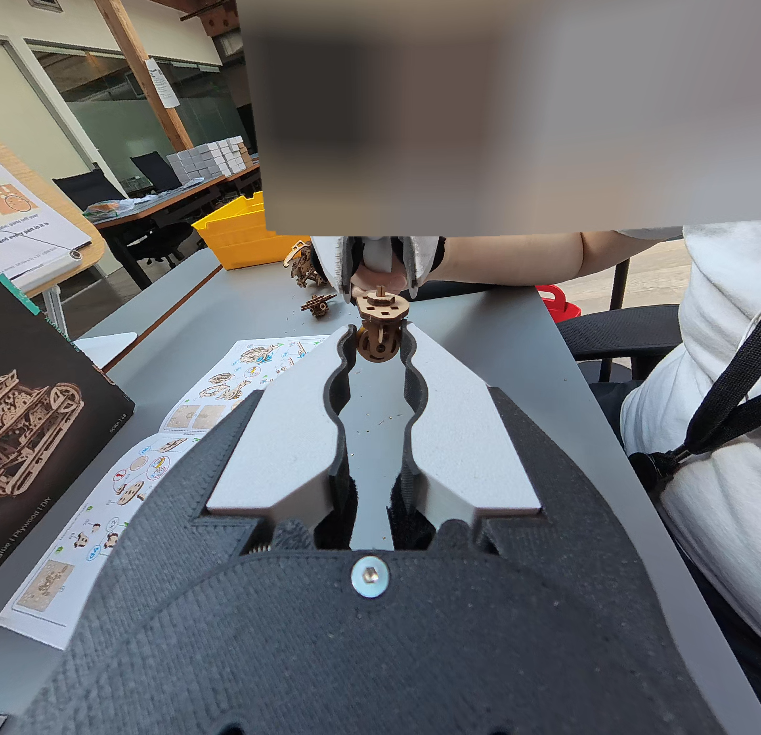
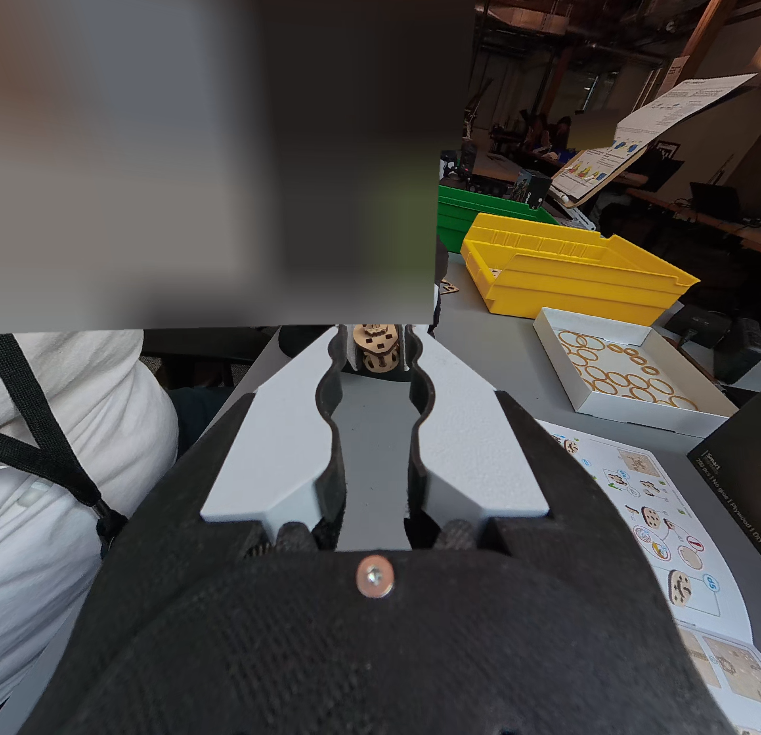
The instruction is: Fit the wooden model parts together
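Booklet (image 1: 230, 390) printed, flat | left tongs (image 1: 376, 336) clamp wooden assembly (image 1: 379, 340) | right tongs (image 2: 375, 336) clamp it too

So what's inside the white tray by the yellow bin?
The white tray holds thin wooden rings, spread and overlapping. Its near wall hides the bottom edge.

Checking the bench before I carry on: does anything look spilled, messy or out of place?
Only small things: fine wood chips are scattered over the grey table around the held wooden model part, and two other wooden pieces lie loose beyond it. Nothing looks broken.
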The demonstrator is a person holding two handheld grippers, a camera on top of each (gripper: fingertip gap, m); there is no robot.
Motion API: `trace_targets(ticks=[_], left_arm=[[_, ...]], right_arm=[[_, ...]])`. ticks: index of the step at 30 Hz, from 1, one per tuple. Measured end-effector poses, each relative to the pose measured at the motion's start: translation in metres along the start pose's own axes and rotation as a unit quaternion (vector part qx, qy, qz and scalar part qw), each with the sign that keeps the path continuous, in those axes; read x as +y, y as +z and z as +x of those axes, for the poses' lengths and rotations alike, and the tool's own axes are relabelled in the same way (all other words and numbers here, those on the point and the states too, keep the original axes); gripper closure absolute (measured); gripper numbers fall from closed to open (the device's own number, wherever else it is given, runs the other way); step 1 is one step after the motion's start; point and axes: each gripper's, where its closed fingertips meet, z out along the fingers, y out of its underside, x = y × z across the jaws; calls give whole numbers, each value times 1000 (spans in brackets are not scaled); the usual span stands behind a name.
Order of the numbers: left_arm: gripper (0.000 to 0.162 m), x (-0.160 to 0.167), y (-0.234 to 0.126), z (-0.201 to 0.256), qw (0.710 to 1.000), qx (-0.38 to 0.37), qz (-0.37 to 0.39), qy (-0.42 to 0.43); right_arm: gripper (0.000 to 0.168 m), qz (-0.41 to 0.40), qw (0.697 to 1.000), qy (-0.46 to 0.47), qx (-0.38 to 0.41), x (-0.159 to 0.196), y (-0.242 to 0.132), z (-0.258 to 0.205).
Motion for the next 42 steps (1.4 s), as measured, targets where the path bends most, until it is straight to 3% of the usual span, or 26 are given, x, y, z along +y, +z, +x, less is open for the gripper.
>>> trace_targets(ticks=[36, 42], left_arm=[[143, -3, -1, -7, 1000, -21, 9, -6], [143, -4, -2, -6, 1000, -20, 11, -2]], right_arm=[[147, -16, 998, -45, 39, 2, 3, 4], [141, 22, 999, 16, 18, -8, -2, 6]])
